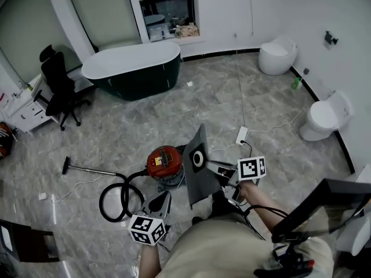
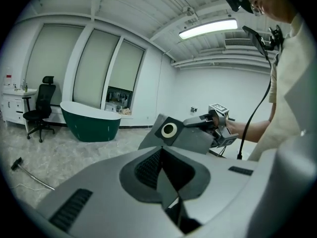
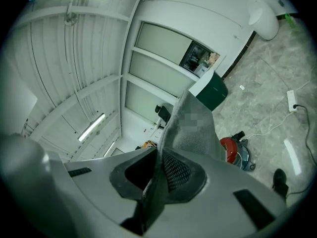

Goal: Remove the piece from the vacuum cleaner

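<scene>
1. Left gripper [image 1: 162, 198], at 6 o'clock, is held with its jaws clenched on nothing.
2. Grey bag [image 1: 200, 184] is grasped by the right gripper [image 1: 210, 166] and held up at 3 o'clock of the red vacuum [image 1: 164, 162].

The head view looks steeply down from above the person onto the floor [image 1: 243, 91], with the vacuum [image 1: 164, 162] close below it and the tub [image 1: 136, 68] far off at the top. The left gripper [image 2: 166, 180] view sits low and faces level across the room to the tub, with the right gripper [image 2: 185, 123] and its bag [image 2: 183, 140] near; the right gripper view is tilted, facing up past the bag, which is very close, to the ceiling [image 3: 74, 58]. All three views share the bag and tub; the head and right gripper views also share the vacuum.
</scene>
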`<state>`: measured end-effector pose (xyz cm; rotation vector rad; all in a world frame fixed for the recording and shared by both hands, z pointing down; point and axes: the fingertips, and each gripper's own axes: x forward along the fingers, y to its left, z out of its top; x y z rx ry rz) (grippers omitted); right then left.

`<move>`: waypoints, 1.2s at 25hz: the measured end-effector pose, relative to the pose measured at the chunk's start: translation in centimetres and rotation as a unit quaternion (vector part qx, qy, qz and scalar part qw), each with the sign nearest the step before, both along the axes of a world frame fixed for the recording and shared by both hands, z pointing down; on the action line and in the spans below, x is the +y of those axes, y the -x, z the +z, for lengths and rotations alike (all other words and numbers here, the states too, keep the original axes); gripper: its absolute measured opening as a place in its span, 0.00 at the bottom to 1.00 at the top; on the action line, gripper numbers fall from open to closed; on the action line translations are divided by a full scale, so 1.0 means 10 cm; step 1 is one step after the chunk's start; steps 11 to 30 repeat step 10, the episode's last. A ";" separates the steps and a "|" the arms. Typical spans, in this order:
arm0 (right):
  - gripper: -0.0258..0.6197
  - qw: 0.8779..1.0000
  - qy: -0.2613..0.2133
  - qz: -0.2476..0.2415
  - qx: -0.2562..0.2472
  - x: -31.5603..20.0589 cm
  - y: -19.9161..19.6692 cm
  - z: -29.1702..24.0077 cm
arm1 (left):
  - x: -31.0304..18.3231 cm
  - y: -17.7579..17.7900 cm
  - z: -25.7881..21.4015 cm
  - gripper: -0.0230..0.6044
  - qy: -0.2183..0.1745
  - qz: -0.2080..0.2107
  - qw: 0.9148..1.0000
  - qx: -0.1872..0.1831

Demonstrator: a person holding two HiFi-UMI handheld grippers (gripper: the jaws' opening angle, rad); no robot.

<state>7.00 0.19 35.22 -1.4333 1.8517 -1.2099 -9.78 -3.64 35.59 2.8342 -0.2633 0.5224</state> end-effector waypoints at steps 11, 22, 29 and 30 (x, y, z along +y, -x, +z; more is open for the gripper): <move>0.09 0.999 0.002 0.030 0.019 0.53 0.06 -0.23 | 0.43 -0.17 0.04 0.04 0.024 0.057 0.998 0.007; 0.09 0.999 0.002 0.030 0.019 0.53 0.06 -0.23 | 0.43 -0.17 0.04 0.04 0.024 0.057 0.998 0.007; 0.09 0.999 0.002 0.030 0.019 0.53 0.06 -0.23 | 0.43 -0.17 0.04 0.04 0.024 0.057 0.998 0.007; 0.09 0.999 0.002 0.030 0.019 0.53 0.06 -0.23 | 0.43 -0.17 0.04 0.04 0.024 0.057 0.998 0.007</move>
